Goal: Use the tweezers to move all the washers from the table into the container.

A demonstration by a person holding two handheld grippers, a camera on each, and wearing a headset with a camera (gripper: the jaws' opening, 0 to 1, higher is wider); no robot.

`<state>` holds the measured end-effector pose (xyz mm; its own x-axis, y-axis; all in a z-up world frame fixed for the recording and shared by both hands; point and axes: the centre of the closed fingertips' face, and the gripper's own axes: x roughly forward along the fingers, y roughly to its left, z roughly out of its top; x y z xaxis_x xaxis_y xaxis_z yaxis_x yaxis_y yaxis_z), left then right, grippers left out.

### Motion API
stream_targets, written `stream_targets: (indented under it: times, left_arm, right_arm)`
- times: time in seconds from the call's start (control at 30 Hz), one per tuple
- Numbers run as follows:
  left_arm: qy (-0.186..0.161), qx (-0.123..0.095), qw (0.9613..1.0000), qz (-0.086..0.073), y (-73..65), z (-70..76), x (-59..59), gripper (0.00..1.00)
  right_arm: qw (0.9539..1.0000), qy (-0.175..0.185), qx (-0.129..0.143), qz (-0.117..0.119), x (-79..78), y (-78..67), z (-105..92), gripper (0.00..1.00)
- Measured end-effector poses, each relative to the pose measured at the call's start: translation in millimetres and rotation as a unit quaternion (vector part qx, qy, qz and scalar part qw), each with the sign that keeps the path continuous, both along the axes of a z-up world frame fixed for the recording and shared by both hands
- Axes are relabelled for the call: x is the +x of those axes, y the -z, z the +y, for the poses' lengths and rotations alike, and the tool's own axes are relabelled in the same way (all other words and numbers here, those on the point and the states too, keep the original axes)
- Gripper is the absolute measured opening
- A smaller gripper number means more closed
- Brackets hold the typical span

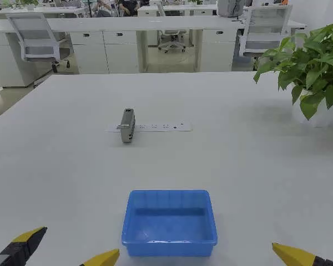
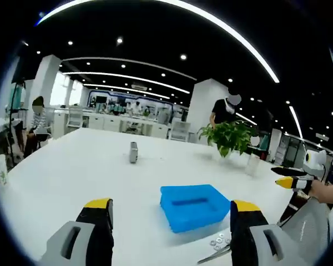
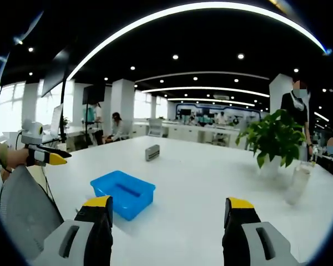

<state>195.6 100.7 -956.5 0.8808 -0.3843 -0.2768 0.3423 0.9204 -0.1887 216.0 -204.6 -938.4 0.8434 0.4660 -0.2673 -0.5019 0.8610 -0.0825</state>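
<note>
The black, yellow-tipped two-jaw left gripper (image 2: 172, 210) points forward, its jaws spread wide with nothing between them. The matching right gripper (image 3: 169, 208), well apart from it, is likewise wide and empty.

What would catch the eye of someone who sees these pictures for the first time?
The bright blue container sits near the front of the white table, between the open left gripper and the open right gripper. A leafy green plant stands at the table's far right. In the left gripper view, small washers and tweezers lie beside the container.
</note>
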Motion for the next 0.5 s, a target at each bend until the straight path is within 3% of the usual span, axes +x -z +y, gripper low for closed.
stream_targets:
  times: [0.5]
  left_arm:
    - [0.004,0.007,1.0,0.002,3.2,1.2,0.0,0.84]
  right_arm:
    - [1.0,-0.006,0.0,0.001,-0.9,-0.5,2.7,0.78]
